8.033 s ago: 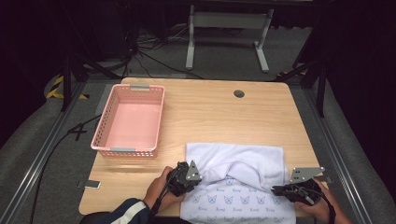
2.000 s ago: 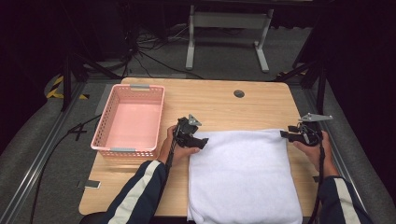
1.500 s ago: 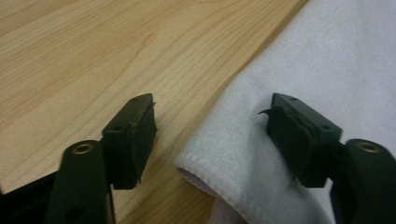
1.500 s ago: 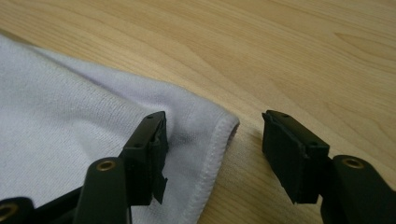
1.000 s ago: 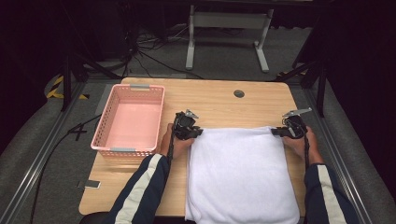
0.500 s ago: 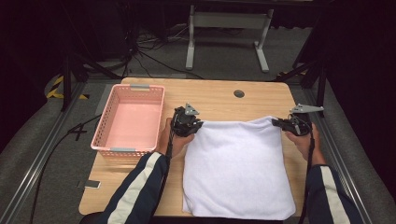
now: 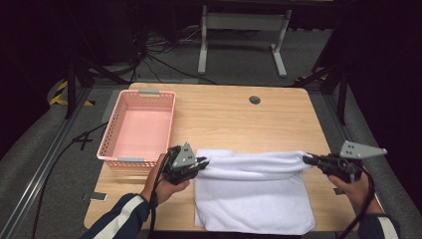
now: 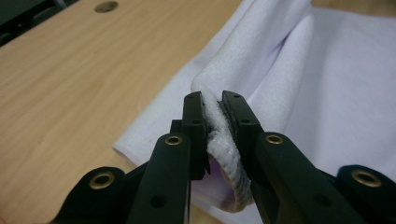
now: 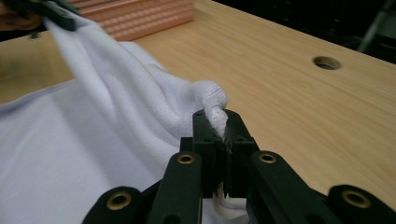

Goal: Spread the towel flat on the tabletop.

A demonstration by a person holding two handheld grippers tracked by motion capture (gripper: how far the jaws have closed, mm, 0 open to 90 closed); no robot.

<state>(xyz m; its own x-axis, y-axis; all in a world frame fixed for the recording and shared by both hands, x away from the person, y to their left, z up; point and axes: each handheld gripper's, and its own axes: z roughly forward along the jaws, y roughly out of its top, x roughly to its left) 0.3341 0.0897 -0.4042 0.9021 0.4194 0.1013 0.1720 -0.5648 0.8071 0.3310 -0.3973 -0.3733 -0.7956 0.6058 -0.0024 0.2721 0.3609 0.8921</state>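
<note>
A white cloth (image 7: 254, 199) lies on the near half of the wooden table (image 7: 234, 114). Its far edge is lifted and pulled back toward the person, folding over the rest. My left gripper (image 7: 201, 163) is shut on the cloth's left corner (image 8: 215, 122), bunched between the black jaws. My right gripper (image 7: 309, 159) is shut on the right corner (image 9: 215, 112), a wad of cloth pinched between its jaws. Between the two grippers the raised edge (image 7: 259, 162) hangs in a slack band. In the right gripper view the left gripper (image 9: 56, 16) holds the far end.
A pink plastic basket (image 7: 137, 128) stands empty at the table's left, close to my left hand. A round cable hole (image 7: 255, 99) sits in the far middle of the table. Bare wood lies behind the cloth. A metal stand (image 7: 239, 30) and cables are on the floor beyond.
Both grippers have moved toward the person with the cloth's far edge, raising it and folding it back over the near part. The visible cloth is now shorter front to back.
</note>
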